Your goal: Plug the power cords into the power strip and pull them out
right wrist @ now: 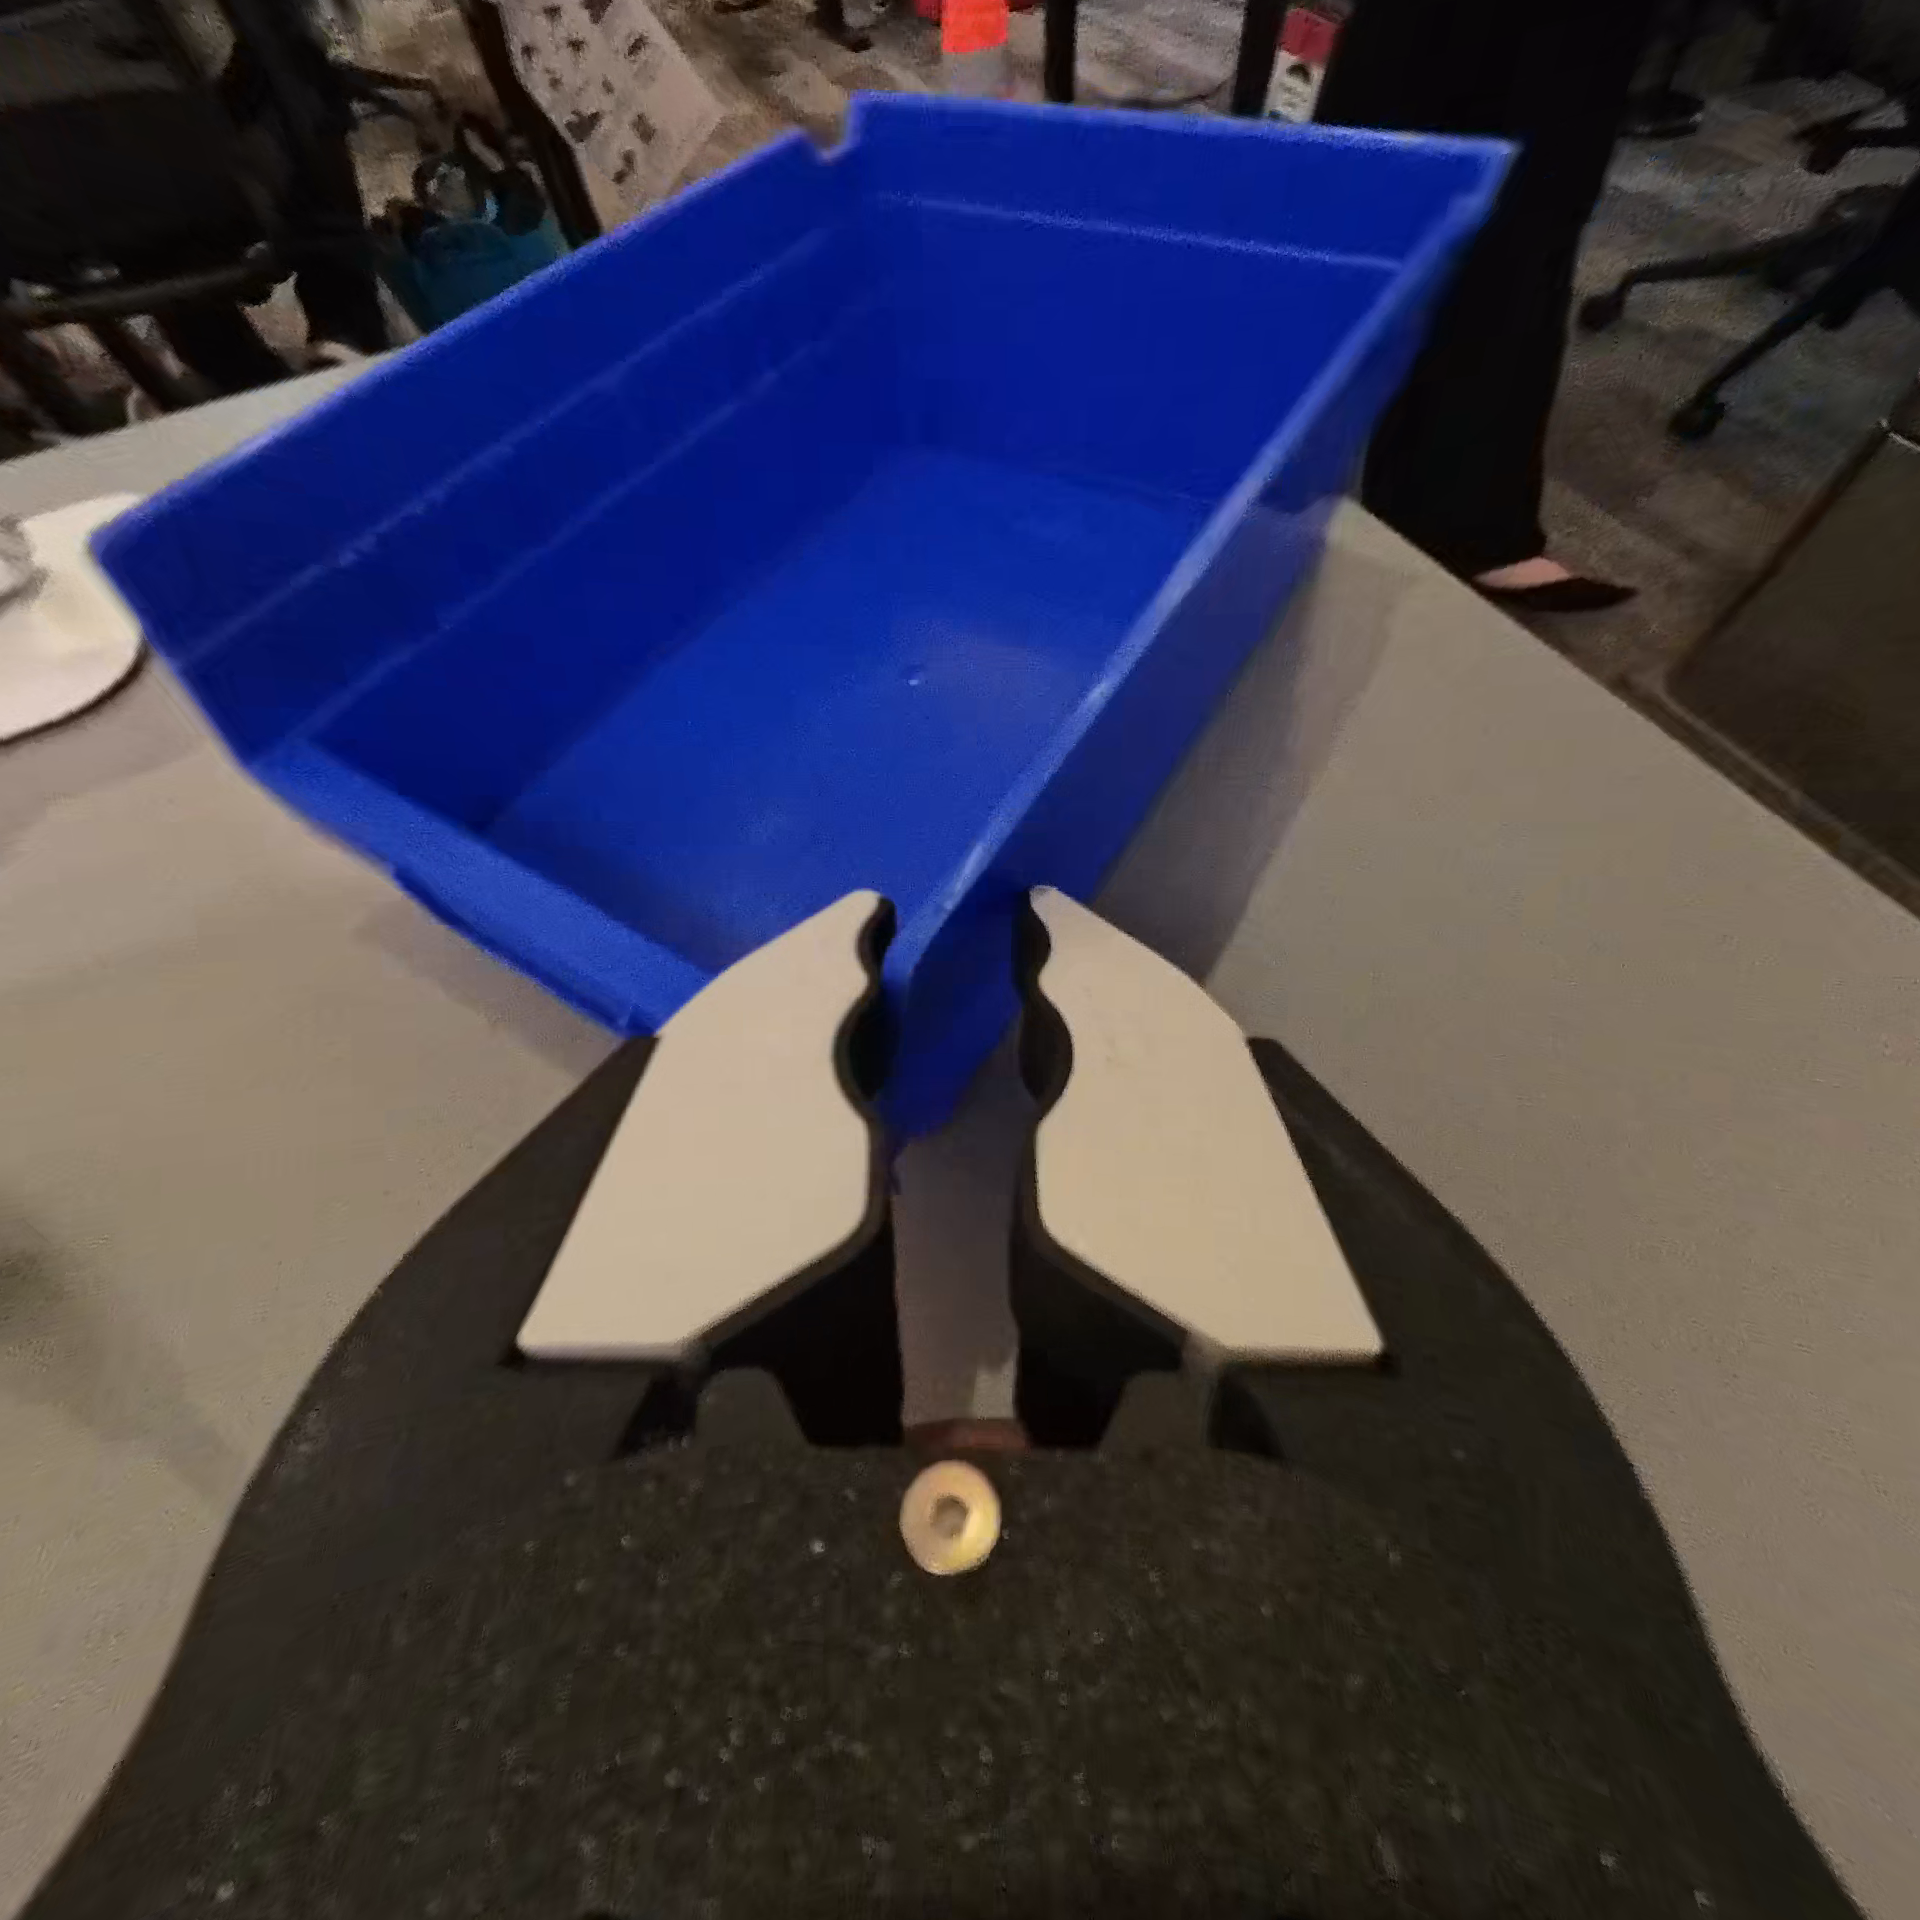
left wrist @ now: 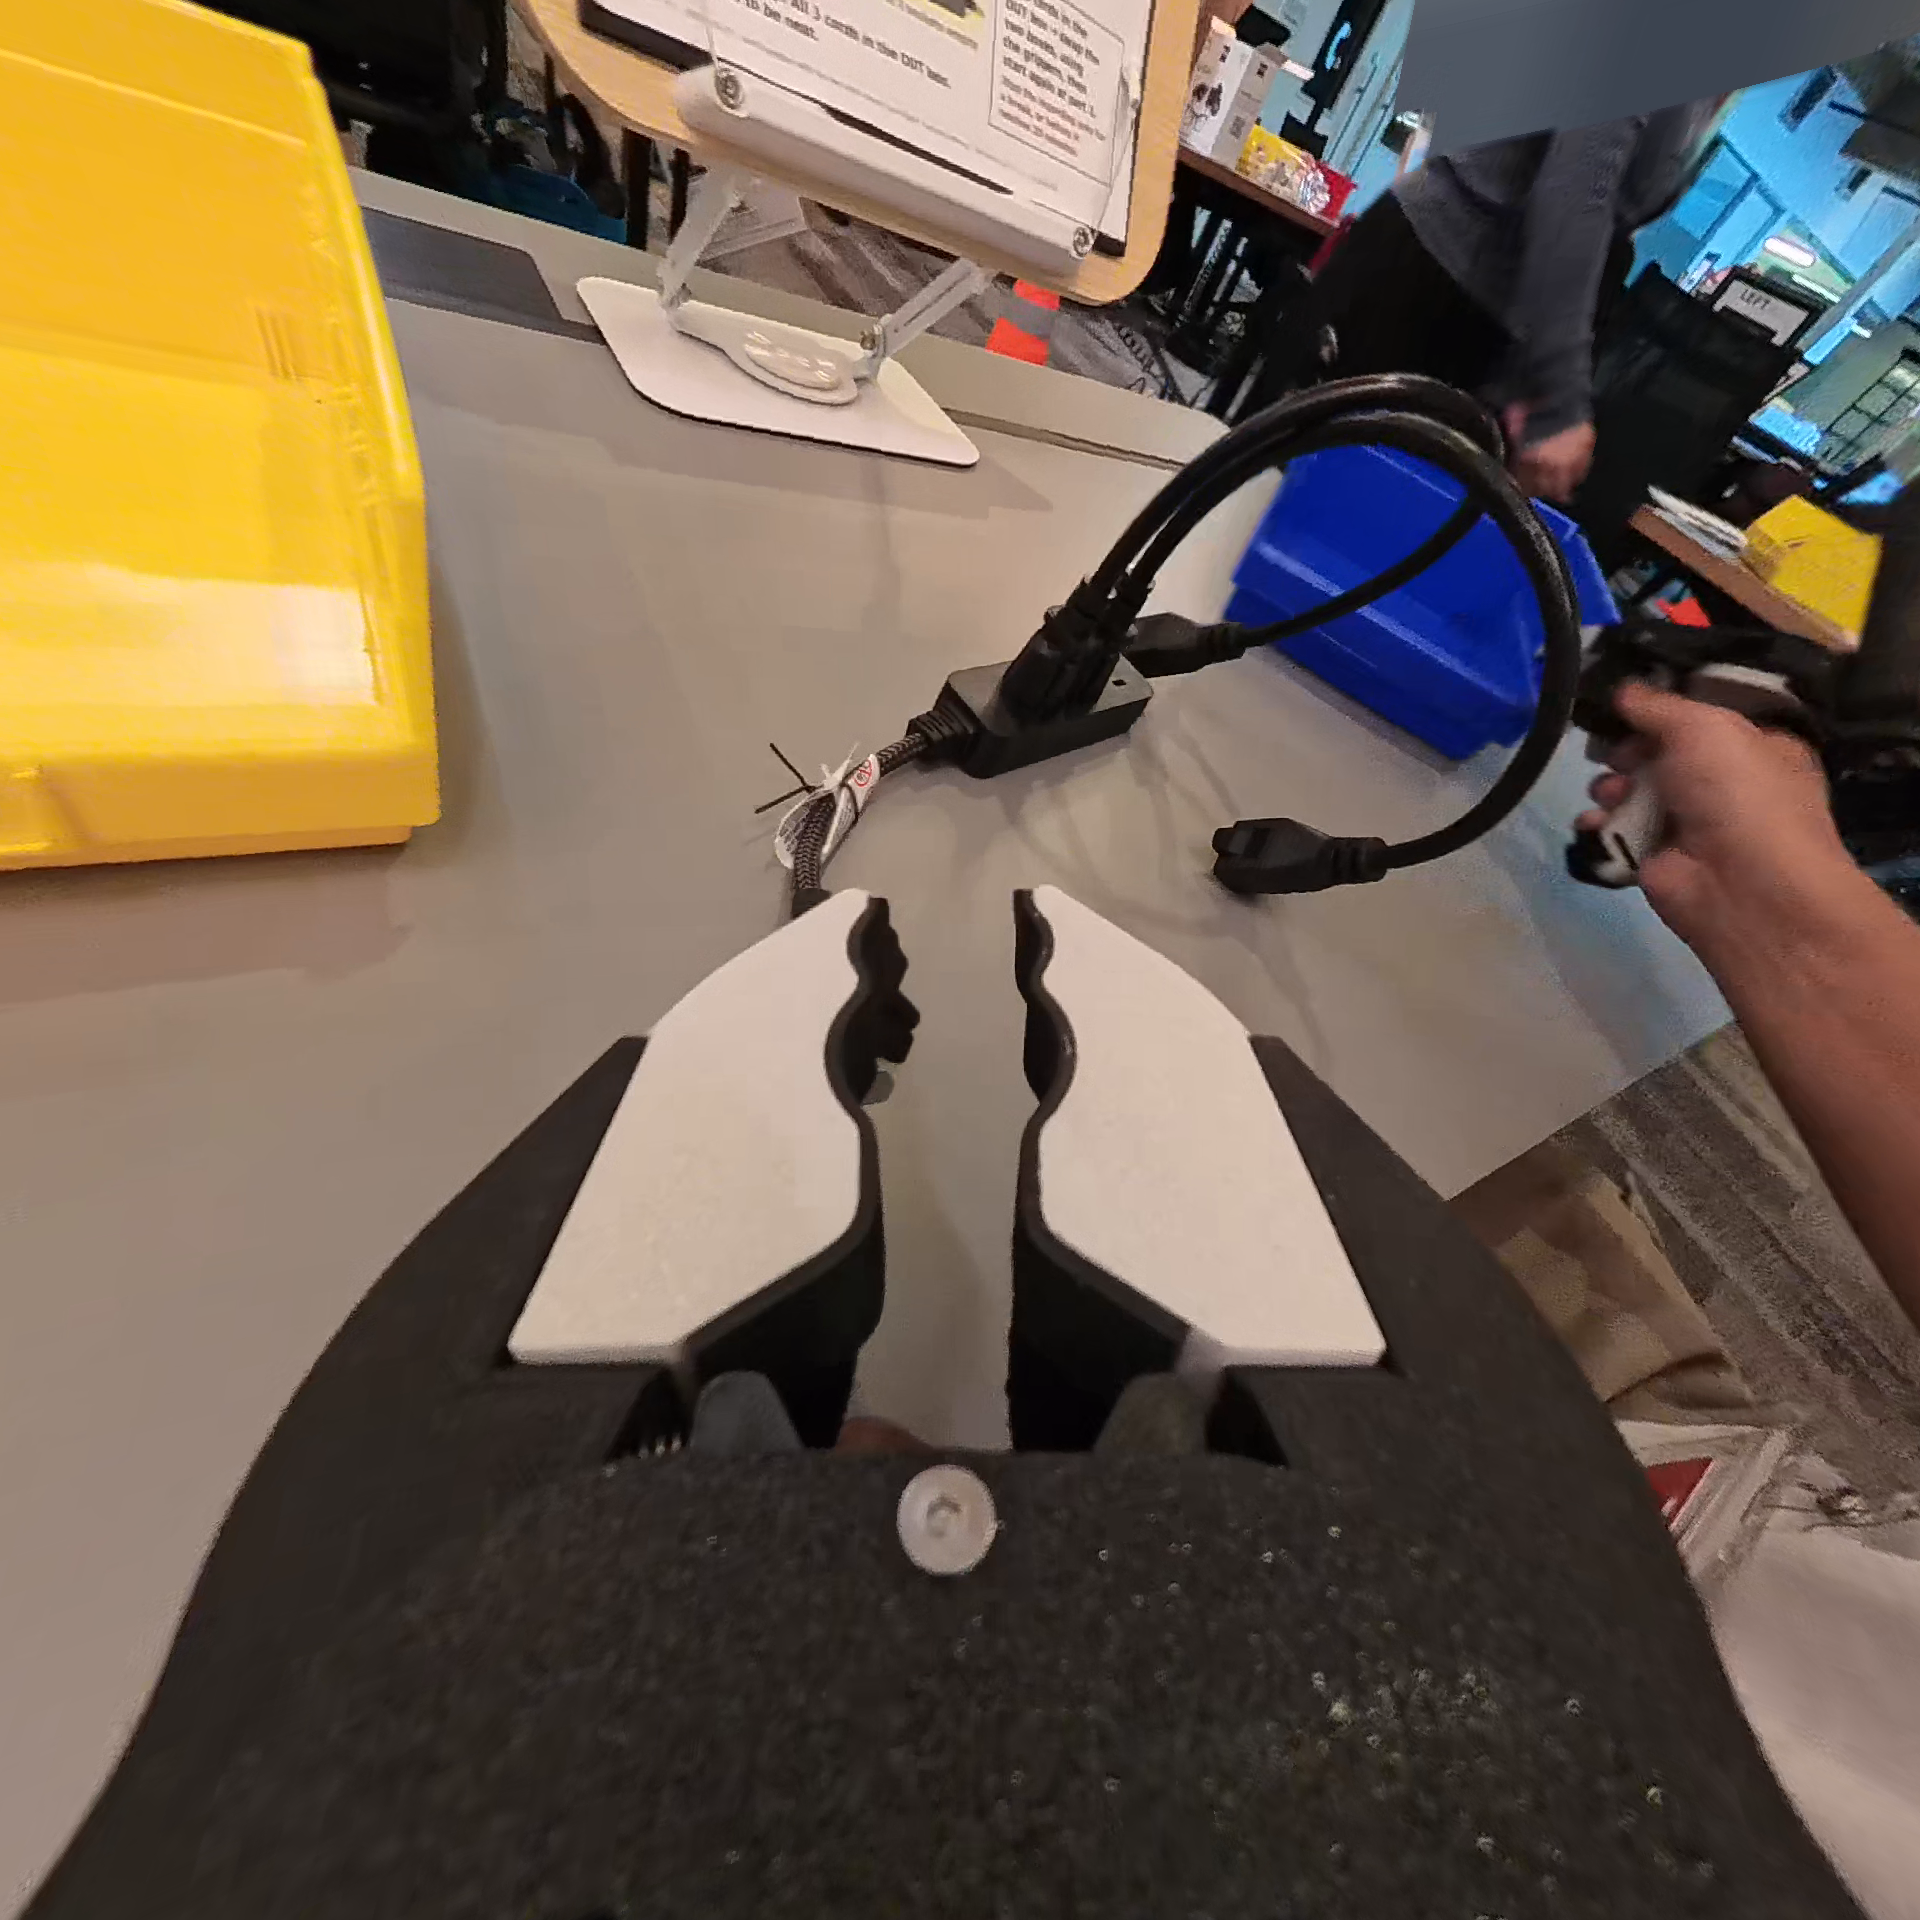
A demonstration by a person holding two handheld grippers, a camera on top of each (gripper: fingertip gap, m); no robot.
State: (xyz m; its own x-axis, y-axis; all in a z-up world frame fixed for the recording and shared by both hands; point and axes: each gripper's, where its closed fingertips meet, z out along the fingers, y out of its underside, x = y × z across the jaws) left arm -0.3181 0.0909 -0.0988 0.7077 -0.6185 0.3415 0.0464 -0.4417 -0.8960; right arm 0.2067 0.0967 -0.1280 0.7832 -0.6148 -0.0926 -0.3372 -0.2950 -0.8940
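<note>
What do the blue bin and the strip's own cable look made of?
Blue bin: looks like moulded plastic, smooth and semi-glossy, with ridged walls and soft reflections. Power strip cable: seems to have a woven fabric sleeve, speckled black and white, matte, unlike the smooth black power cords.

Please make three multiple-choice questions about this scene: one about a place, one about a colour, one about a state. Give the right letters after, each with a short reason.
1. Where does the yellow bin stand in the left wrist view?
A. left on the table
B. on the floor
C. inside the blue bin

2. What colour is the power strip?
A. white
B. black
C. red

3. What is in the blue bin?
A. cords
B. a power strip
C. nothing visible

Answers:
1 A: it sits on the grey table, at the left edge.
2 B: its body is black, like the cords plugged into it.
3 C: the right wrist view shows only its bare floor.
</note>
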